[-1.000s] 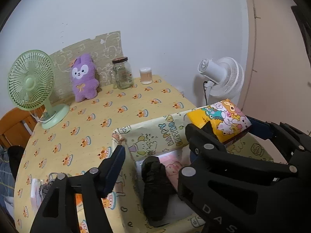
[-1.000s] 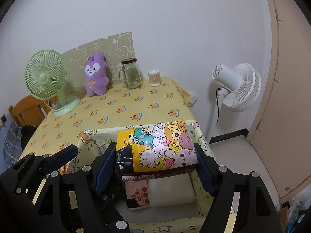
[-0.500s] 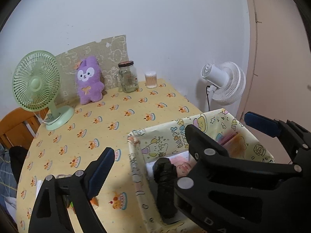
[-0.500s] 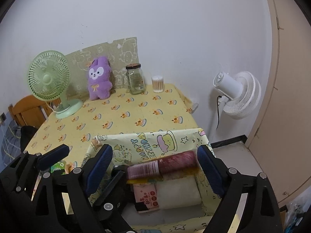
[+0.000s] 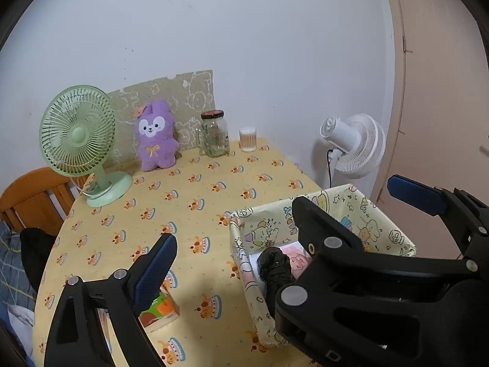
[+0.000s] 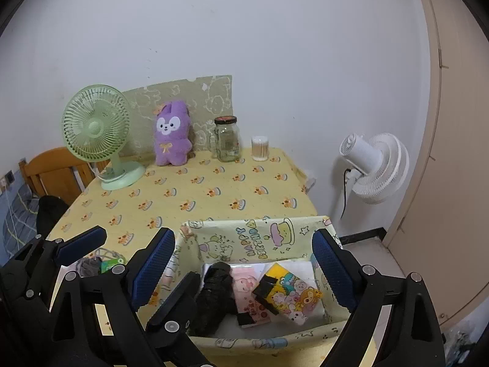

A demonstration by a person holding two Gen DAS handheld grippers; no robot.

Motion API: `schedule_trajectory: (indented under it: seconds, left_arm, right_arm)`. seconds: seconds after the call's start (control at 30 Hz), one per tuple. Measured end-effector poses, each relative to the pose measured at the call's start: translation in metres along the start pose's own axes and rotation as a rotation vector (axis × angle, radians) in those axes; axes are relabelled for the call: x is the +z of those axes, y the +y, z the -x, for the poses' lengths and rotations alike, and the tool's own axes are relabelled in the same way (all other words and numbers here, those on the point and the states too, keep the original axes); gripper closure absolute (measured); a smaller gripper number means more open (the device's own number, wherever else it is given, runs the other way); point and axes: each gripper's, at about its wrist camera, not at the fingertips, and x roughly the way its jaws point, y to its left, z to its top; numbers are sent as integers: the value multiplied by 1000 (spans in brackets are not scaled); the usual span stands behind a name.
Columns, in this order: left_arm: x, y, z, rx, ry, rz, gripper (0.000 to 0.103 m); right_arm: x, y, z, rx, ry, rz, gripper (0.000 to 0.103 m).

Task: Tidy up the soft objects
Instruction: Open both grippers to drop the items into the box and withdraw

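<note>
1. the fabric storage box [image 6: 253, 241] stands at the near right edge of the table [image 6: 214, 189]. inside it lie a black rolled bundle [image 6: 214, 296], a pink packet [image 6: 247, 293] and a yellow cartoon-print packet [image 6: 290, 293], side by side on a white layer.
2. right gripper [image 6: 244, 275] hangs above the box, jaws spread wide, nothing between them.
3. left gripper [image 5: 275, 223] is over the table and the box's left wall, jaws wide apart, empty.
4. judgement: three items stowed, task partly done. left outside: an orange-green packet [image 5: 159, 309] beside the left finger, and a grey bundle with a green item [image 6: 97, 264] at the near left, too obscured to identify.
5. purple plush rabbit [image 6: 171, 133] stands against the far wall; whether it is to be stowed, cannot tell.
6. surroundings: green desk fan [image 6: 97, 131], glass jar [image 6: 227, 139], cotton-swab tub [image 6: 259, 148], white floor fan [image 6: 376, 168]. none blocks the near packets.
</note>
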Motion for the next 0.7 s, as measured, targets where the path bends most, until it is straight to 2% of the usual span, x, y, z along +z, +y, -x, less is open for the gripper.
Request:
schedule_trajectory:
  seconds: [0.7]
  left_arm:
    - [-11,49,65,34,-80,18,6]
  right_arm:
    - [6,65,54,26,-76,38,9]
